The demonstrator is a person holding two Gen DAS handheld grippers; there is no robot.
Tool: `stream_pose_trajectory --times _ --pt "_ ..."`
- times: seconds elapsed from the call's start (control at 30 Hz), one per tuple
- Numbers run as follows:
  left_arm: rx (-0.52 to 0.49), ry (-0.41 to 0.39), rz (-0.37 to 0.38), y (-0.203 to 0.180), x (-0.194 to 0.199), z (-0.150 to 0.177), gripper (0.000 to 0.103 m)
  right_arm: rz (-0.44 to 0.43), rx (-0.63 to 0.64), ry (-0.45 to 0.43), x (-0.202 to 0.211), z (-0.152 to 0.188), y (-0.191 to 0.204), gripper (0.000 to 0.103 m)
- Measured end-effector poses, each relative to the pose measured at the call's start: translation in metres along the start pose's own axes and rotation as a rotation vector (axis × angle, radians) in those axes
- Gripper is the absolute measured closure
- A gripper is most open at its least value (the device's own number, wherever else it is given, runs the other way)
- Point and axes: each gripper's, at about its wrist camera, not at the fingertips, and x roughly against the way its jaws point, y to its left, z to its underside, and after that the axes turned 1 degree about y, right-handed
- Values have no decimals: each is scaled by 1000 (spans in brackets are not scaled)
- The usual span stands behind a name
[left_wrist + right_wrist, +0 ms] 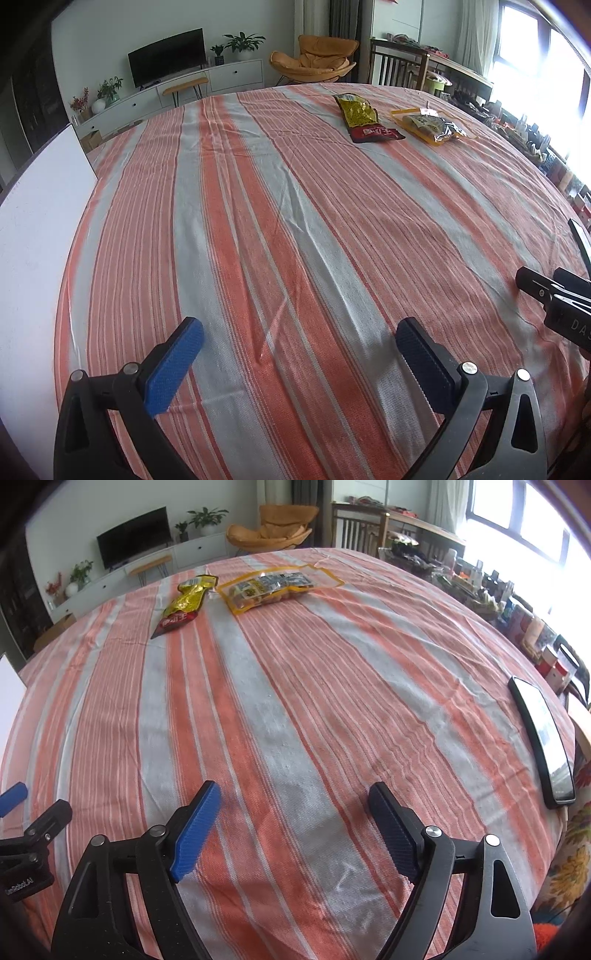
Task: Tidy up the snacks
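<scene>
Two snack packs lie side by side at the far end of the striped tablecloth (280, 229). One is a gold and red bag (364, 118) (186, 603). The other is a clear pack with a yellow border (432, 125) (277, 585), to the right of the gold bag. My left gripper (301, 332) is open over bare cloth near the table's front, far from both packs. My right gripper (293, 797) is open too, with nothing between its blue pads. Each gripper shows at the edge of the other's view.
A phone (543, 738) lies face up near the right edge of the striped tablecloth (295, 701). A white board (33, 240) stands along the left side. Shelves crowded with small items (517, 620) line the window side. A TV unit and an orange chair (314, 59) stand beyond the table.
</scene>
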Motion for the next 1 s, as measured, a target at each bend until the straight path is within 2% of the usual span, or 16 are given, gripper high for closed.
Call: stream_pose_trajectory --times 0.13,0.23,0.3,0.37,0.47,0.57,0.63,0.73,0.87,1.0 --pt "0 5 0 0 0 -1 0 -1 1 -7 0 1 1 15" --pt "14 49 -1 1 -3 -7 0 -5 0 -9 0 0 2 14" --pt "35 58 45 1 -5 -21 0 -6 0 -10 -1 0 2 14" --pt "34 50 83 -3 -6 -43 0 -5 -1 -9 -1 1 2 14" --pt "4 32 119 -15 -14 -96 0 -5 -1 -9 -1 0 2 14" --pt "-32 43 162 -31 -38 -150 0 -5 -1 -9 -1 1 2 14" --pt "-41 62 148 -40 -61 -181 0 -6 -1 -9 -1 0 2 13" --pt "-18 87 128 -50 -94 -209 1 -6 -2 -9 -1 1 2 13" --pt "5 133 116 -59 -129 -223 1 -5 -2 -9 -1 1 2 13" --pt "-9 154 39 -61 -151 -227 1 -8 -1 -9 -2 0 2 12"
